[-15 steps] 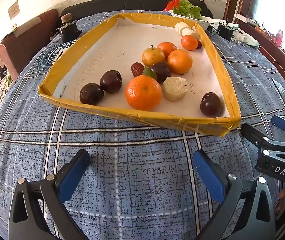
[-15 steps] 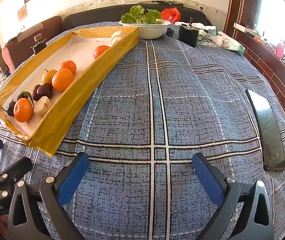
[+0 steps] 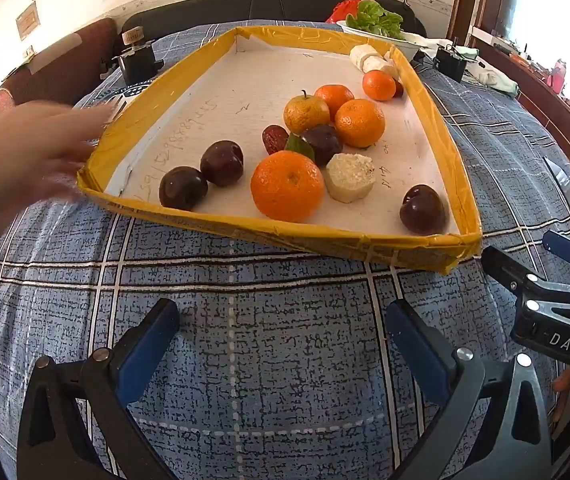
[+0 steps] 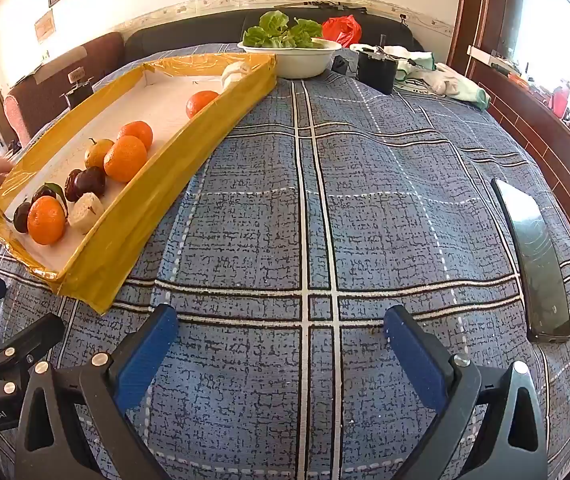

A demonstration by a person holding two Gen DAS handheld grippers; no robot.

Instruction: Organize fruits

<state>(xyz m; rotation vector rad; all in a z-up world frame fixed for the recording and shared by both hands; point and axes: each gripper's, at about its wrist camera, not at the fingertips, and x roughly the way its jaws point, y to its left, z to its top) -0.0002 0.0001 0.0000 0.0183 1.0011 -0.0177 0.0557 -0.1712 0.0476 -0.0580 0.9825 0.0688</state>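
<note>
One hand (image 3: 25, 160) at tray (image 3: 145, 120) corner, phone (image 4: 537, 256) aside

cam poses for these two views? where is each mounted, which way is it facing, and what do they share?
Left wrist: sits on the left claw, tilted down over the checked cloth, facing the yellow tray of fruit; its own open blue fingers show, plus the right claw at the right edge and a blurred hand at the tray's left rim.
Right wrist: sits on the right claw, tilted down at bare cloth, with a phone to the right; its open fingers show, and the left claw at the left edge.
Shared: tray, oranges, salad bowl, cloth, hand.
</note>
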